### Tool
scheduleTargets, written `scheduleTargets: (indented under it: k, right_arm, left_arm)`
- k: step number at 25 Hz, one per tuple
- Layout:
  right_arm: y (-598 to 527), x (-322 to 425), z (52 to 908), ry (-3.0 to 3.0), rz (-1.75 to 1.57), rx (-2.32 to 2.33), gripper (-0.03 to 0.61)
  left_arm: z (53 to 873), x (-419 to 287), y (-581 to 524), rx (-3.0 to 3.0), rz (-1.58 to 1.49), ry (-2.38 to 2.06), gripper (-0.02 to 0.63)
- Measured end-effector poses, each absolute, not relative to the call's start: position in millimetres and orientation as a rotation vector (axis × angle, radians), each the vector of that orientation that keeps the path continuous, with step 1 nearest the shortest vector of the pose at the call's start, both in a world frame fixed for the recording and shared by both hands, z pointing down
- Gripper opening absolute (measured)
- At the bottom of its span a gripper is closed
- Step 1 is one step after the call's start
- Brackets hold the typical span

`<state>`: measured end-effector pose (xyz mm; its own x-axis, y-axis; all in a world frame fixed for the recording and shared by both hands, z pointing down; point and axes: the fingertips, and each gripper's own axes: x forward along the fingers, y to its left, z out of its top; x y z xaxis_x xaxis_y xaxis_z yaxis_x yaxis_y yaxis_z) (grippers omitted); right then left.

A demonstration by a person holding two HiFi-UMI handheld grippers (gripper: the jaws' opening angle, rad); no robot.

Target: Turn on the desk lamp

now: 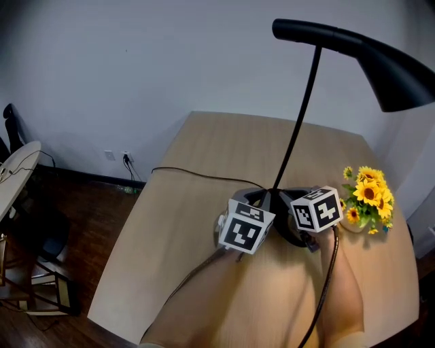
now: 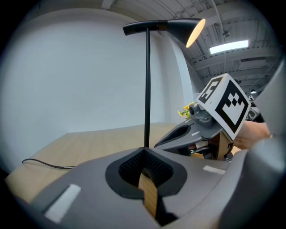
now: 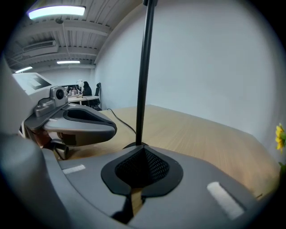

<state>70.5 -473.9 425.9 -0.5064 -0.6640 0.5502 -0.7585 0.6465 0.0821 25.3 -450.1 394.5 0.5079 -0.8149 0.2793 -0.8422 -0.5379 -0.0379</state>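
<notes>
Head view: sunflowers (image 1: pixel 368 193) in small vase (image 1: pixel 353 227) near desk lamp (image 1: pixel 394 80)

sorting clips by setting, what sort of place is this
Likely an office or lab workroom: a wooden desk with a black desk lamp, strip lights on an open ceiling, and far desks with people in the right gripper view.

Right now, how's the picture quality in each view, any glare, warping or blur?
Head view: dim, even light, no glare, the desk lamp sharp. Left gripper view: strong fisheye with black corners, a ceiling strip light blown out white, the shade glowing warm inside. Right gripper view: same fisheye, a ceiling light glaring top left, the right gripper slightly soft up close.
</notes>
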Motion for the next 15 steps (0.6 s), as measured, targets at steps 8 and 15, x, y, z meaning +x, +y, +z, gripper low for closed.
scheduleTargets:
  k: [8, 15]
  right_arm:
    - [-478, 78, 419, -2.293, 0.145, 1.182, 0.000]
    - [-476, 78, 404, -2.326, 0.029, 1.240, 0.000]
  left_arm:
    - [395, 25, -451, 2.629, 0.394, -1.447, 0.000]
    - [393, 28, -450, 2.659, 0.427, -1.473, 0.000]
